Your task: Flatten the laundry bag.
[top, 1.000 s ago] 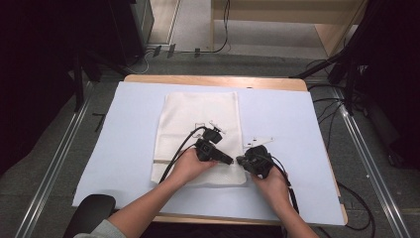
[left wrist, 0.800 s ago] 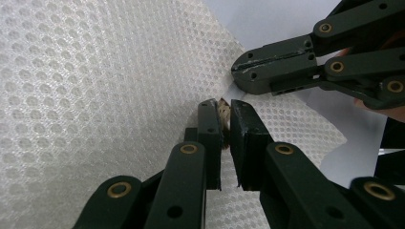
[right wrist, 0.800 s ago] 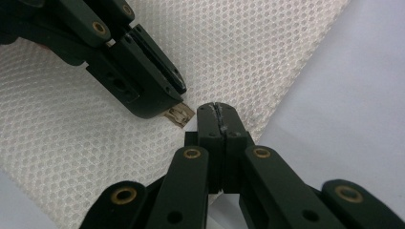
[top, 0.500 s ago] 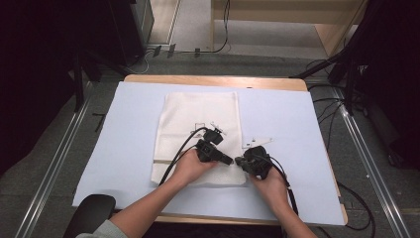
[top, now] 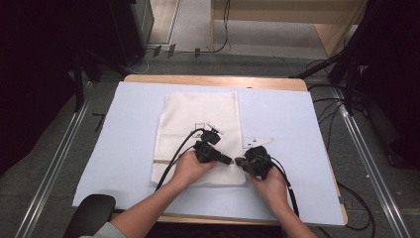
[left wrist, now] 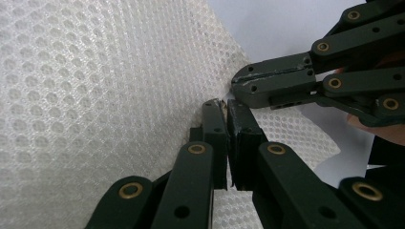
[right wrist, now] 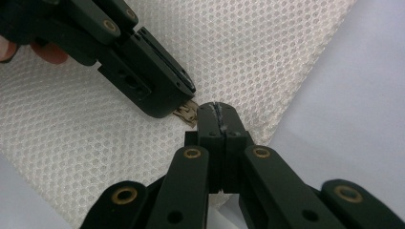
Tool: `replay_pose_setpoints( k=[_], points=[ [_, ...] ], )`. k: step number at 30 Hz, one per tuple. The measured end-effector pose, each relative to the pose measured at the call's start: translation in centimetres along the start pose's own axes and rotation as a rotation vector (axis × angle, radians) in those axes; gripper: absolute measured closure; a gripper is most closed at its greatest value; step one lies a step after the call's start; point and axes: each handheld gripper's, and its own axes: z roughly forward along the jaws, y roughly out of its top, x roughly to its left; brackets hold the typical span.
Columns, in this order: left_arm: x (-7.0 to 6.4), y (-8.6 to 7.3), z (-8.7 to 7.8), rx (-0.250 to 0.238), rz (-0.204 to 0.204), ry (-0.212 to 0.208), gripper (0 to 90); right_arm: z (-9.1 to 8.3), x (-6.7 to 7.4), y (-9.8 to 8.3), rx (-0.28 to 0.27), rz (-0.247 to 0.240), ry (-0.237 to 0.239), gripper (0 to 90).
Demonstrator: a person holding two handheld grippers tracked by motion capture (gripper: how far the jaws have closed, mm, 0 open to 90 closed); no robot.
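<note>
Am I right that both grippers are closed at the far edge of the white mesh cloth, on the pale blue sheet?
Not quite: the left gripper and right gripper meet at the near right corner of the white mesh cloth, as the high view shows. The rest holds, pale blue sheet included.

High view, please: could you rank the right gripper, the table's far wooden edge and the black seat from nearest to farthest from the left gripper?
1. Right gripper: just right of the left gripper, tips almost meeting over the white cloth.
2. Table's far wooden edge: beyond the cloth.
3. Black seat: off the near left corner.
</note>
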Motion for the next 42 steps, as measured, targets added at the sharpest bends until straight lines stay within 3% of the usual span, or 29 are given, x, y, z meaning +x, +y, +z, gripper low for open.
replay_pose_setpoints(
  k=[3,8,11,15,19,23,25,26,29,36,39,42],
  points=[
    [-0.1,0.0,-0.1,0.003,0.013,0.01,89.1,0.0,0.1,-0.1,-0.007,-0.014,-0.006,90.0],
    [0.0,-0.1,-0.1,-0.008,-0.005,0.006,89.3,0.0,0.4,-0.2,-0.013,-0.034,-0.028,90.0],
    [-0.4,-0.1,-0.2,-0.004,0.023,0.034,89.4,0.0,0.5,-0.3,-0.015,-0.033,-0.037,90.0],
    [-0.1,-0.1,-0.1,-0.02,-0.04,0.007,88.8,0.0,0.4,-0.4,-0.021,-0.006,-0.036,90.0],
    [-0.3,-0.6,-0.1,-0.024,-0.024,0.011,87.5,0.0,0.5,-0.4,-0.019,-0.012,-0.041,90.0],
    [-0.3,-0.8,0.1,-0.025,-0.034,-0.037,79.7,0.0,0.6,-0.3,-0.018,-0.02,-0.045,90.0],
    [-0.5,-0.8,0.2,-0.029,0.003,0.013,85.5,0.0,0.6,-0.3,-0.018,-0.018,-0.047,90.0],
    [-0.2,-0.7,0.2,-0.026,-0.021,-0.006,87.4,0.0,0.6,-0.3,-0.018,-0.018,-0.047,90.0],
    [0.0,-0.7,0.2,-0.018,-0.025,-0.018,88.1,0.0,0.7,-0.3,-0.018,-0.015,-0.051,90.0],
    [-0.2,-0.2,-0.1,0.003,0.035,0.026,89.3,0.0,0.7,-0.3,-0.012,-0.014,-0.054,90.0],
    [0.4,-0.1,-0.7,0.019,0.012,0.019,89.4,0.0,0.9,-0.3,-0.013,-0.032,-0.07,90.0],
    [0.4,-0.1,-0.8,0.026,0.017,0.028,89.5,0.0,0.9,-0.3,-0.016,-0.029,-0.066,90.0]
  ],
)
